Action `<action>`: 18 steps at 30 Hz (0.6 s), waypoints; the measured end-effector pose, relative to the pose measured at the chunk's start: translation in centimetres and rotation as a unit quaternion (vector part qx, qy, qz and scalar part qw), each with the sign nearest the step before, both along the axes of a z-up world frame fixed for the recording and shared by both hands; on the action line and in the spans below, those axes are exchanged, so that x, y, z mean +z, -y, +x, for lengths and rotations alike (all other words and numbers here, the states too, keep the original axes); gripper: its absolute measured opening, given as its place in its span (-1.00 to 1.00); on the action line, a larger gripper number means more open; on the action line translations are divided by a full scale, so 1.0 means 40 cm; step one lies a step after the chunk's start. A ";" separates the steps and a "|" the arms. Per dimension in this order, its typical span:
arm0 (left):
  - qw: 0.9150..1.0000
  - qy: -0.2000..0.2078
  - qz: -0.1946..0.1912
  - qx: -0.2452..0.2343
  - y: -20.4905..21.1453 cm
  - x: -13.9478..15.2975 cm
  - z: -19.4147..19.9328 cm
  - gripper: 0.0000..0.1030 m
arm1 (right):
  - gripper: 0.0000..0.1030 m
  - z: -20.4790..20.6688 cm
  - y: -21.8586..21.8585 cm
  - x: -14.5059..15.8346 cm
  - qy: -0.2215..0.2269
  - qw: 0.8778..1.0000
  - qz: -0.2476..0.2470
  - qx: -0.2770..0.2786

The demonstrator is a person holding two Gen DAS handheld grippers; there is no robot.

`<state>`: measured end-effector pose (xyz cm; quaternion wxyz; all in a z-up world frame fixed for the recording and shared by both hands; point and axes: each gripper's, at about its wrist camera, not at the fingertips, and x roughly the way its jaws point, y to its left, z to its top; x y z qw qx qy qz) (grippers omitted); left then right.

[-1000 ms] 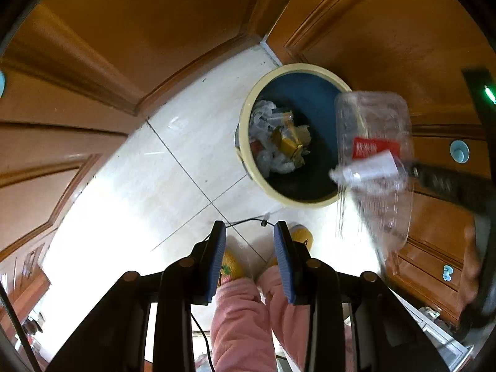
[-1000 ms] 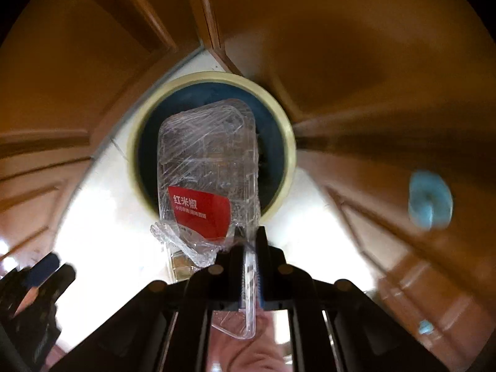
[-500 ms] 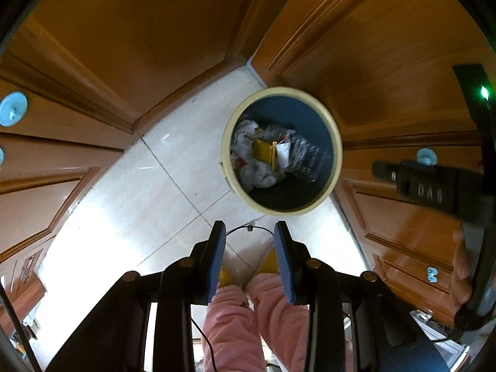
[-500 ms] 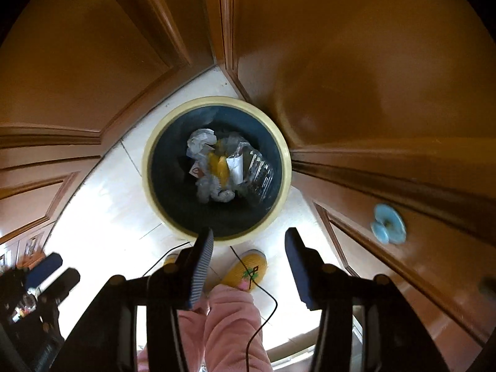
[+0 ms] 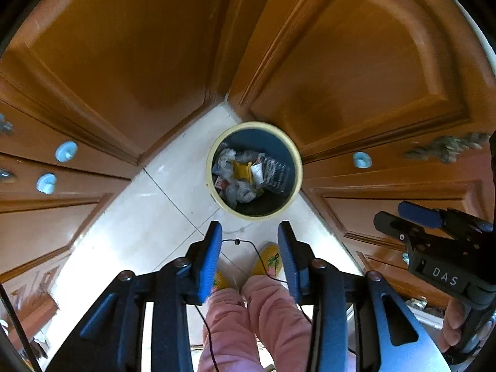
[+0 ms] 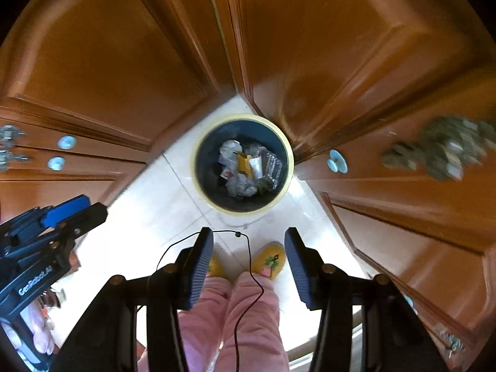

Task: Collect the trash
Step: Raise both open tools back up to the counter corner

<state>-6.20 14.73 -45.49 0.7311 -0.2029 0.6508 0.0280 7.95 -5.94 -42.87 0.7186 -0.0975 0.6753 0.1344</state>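
Down on pale glossy floor tile (image 5: 130, 217), round cream-rimmed bin (image 5: 253, 169) holds crumpled paper, clear ribbed plastic, yellow wrapper. Left gripper (image 5: 249, 257) opening, ribbed blue pads bare. Right gripper (image 6: 249, 266) spread, empty. Glossy wooden panelled cabinets (image 6: 356, 46) around.

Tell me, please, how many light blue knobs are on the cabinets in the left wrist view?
3: two knobs at left, one right of the bin. Others may be hidden.

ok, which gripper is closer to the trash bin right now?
Right, narrowly. Right gripper hangs open above the bin, which looks larger there; left gripper, jaws opening, empty, hangs alongside.
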 end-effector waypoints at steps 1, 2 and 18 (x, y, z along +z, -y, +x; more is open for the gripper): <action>1.000 0.006 0.002 -0.007 0.005 0.029 -0.004 -0.25 | -0.06 -0.006 0.005 0.017 0.003 1.000 0.004 -0.003; 1.000 0.011 0.005 -0.014 0.008 0.054 -0.006 -0.25 | -0.06 -0.017 0.012 0.052 0.007 1.000 0.011 -0.008; 0.988 0.116 0.038 -0.095 0.137 0.476 -0.036 0.08 | -0.06 -0.178 0.103 0.377 0.091 0.990 0.098 -0.047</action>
